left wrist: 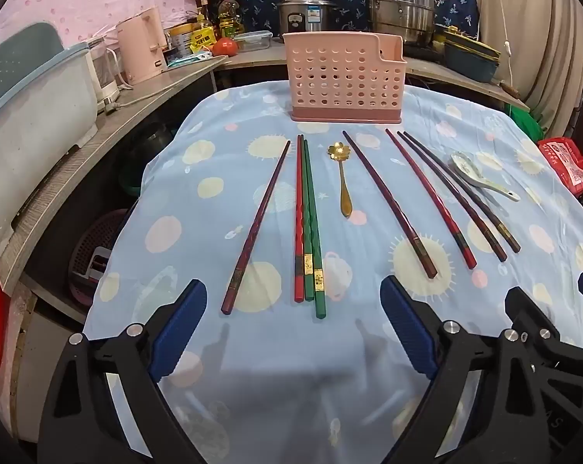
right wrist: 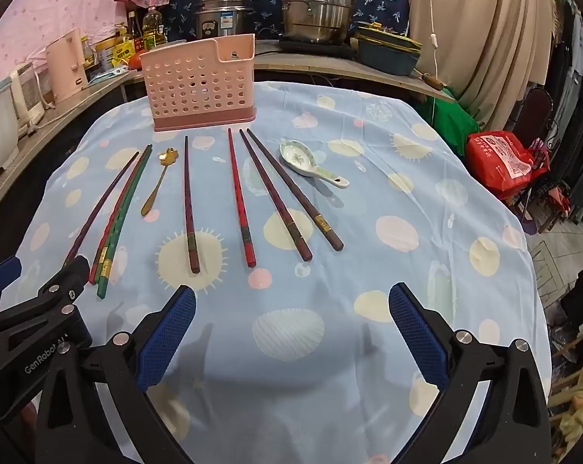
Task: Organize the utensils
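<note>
A pink perforated utensil holder (left wrist: 345, 79) (right wrist: 202, 85) stands upright at the far end of the cloth-covered table (left wrist: 252, 348). In front of it lie several chopsticks: a dark red one (left wrist: 256, 228), a red and green bunch (left wrist: 306, 224), a maroon one (left wrist: 388, 203) and three more to the right (left wrist: 457, 197). A gold flower spoon (left wrist: 341, 178) (right wrist: 158, 181) and a white ceramic spoon (left wrist: 481, 178) (right wrist: 310, 166) lie among them. My left gripper (left wrist: 293, 328) hovers open just short of the bunch's near ends. My right gripper (right wrist: 291, 332) hovers open over bare cloth.
A counter (left wrist: 109, 116) wraps the left and back, carrying a pink kettle (left wrist: 142, 48), bottles, a rice cooker (left wrist: 306, 9) and steel pots (left wrist: 401, 4). A red bag (right wrist: 500, 162) sits off the table's right edge. The other gripper's black frame (left wrist: 539, 321) shows at the right of the left wrist view.
</note>
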